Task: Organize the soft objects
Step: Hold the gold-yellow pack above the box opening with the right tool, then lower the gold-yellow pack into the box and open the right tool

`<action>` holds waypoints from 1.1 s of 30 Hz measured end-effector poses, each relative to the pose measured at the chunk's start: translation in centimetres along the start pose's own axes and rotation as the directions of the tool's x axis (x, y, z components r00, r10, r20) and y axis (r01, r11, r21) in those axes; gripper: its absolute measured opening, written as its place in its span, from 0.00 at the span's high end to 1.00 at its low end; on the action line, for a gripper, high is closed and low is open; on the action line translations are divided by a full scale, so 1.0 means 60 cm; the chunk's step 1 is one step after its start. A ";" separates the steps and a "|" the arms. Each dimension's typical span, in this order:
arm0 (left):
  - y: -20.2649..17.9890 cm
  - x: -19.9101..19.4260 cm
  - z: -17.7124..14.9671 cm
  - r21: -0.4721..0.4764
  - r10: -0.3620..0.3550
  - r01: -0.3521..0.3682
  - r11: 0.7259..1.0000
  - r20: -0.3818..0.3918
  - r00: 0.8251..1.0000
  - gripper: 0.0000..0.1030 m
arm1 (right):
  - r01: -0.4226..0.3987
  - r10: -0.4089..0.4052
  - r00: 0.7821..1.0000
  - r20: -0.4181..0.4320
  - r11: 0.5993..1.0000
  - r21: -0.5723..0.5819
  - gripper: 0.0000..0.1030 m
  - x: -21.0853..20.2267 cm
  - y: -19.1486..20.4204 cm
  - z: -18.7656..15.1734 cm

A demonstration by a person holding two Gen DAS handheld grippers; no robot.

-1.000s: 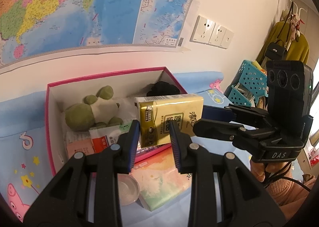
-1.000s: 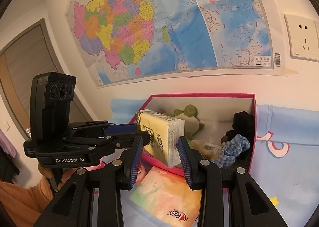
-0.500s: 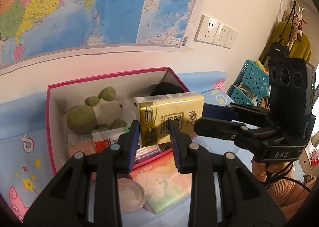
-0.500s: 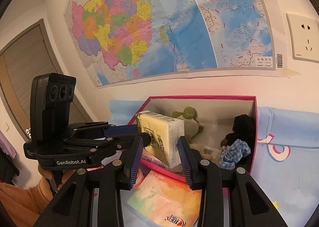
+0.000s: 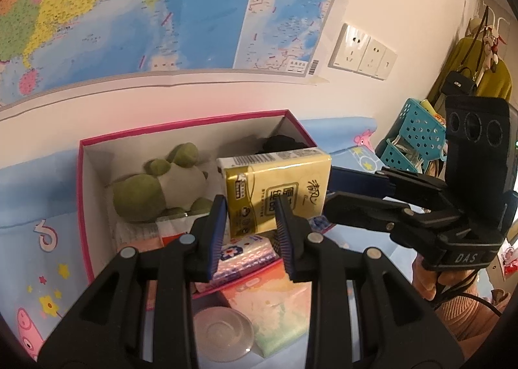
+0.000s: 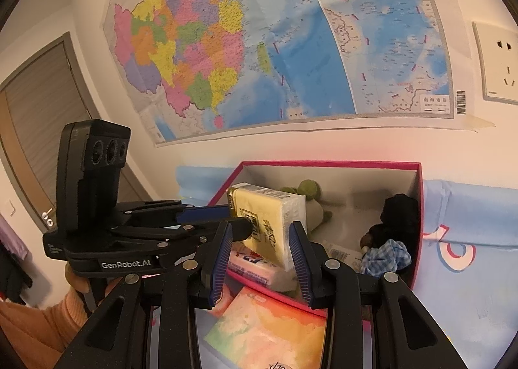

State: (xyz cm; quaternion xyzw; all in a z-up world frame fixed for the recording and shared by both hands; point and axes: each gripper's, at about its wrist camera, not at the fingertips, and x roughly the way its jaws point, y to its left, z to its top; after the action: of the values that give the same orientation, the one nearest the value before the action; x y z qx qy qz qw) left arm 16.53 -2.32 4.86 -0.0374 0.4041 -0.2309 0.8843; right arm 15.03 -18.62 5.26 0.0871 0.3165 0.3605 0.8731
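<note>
Left tool [image 5: 251, 229]: clenched on one end of the yellow tissue pack [image 5: 278, 190], pads pressed to its sides.
Right tool [image 6: 260, 254]: clenched on the other end of the same pack — both hold it in the air.
Tissue pack: tilted, above the near part of the pink box [image 5: 82, 200], clear of what lies in the box.
Pink box: open-topped, white inside, standing on the blue cartoon-print cloth [image 5: 26, 239].
In the box: green plush toy [image 5: 155, 187] at the back — a black soft item [image 6: 398, 216] and a blue checked cloth piece [image 6: 385, 255] in the far corner, flat packets underneath.
In front of the box: pastel tissue pack [image 6: 268, 330] and a clear round lid [image 5: 223, 333].
</note>
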 end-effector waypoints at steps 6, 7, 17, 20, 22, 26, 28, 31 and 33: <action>0.005 0.007 0.008 0.001 0.006 -0.006 1.000 -0.011 1.000 0.69 | 0.006 -0.006 1.000 0.000 1.000 0.003 0.63 0.007 -0.003 0.008; 0.005 0.008 0.009 0.001 0.007 -0.007 1.000 -0.013 1.000 0.69 | 0.005 -0.005 1.000 0.000 1.000 0.005 0.63 0.008 -0.005 0.009; 0.007 0.018 0.015 0.006 0.020 -0.020 1.000 -0.029 0.999 0.69 | 0.007 -0.007 1.000 -0.007 1.000 0.022 0.63 0.018 -0.017 0.015; 0.008 0.023 0.017 0.008 0.025 -0.025 1.000 -0.034 0.999 0.69 | 0.010 -0.009 1.000 -0.010 1.000 0.025 0.63 0.023 -0.020 0.017; 0.008 0.026 0.018 0.010 0.029 -0.029 1.000 -0.041 0.999 0.69 | 0.014 -0.013 1.000 -0.013 0.999 0.029 0.63 0.027 -0.023 0.018; 0.008 0.038 0.023 0.006 0.046 -0.045 0.999 -0.063 0.997 0.69 | 0.019 -0.019 1.000 -0.017 0.999 0.038 0.63 0.032 -0.029 0.019; 0.009 0.044 0.026 0.007 0.052 -0.051 0.999 -0.070 0.996 0.69 | 0.026 -0.025 0.999 -0.020 0.999 0.044 0.63 0.037 -0.034 0.020; 0.012 0.051 0.031 -0.001 0.053 -0.053 0.999 -0.087 0.995 0.69 | 0.030 -0.029 0.999 -0.024 0.998 0.055 0.63 0.042 -0.040 0.022; 0.015 0.054 0.034 -0.004 0.053 -0.053 0.999 -0.097 0.994 0.69 | 0.035 -0.034 0.999 -0.028 0.998 0.061 0.63 0.046 -0.045 0.023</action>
State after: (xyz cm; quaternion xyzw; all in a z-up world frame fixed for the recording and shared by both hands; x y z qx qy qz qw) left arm 20.20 -3.20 3.73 -0.0186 0.4480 -0.2075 0.8694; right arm 18.93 -18.56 3.97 0.1035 0.3407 0.3368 0.8717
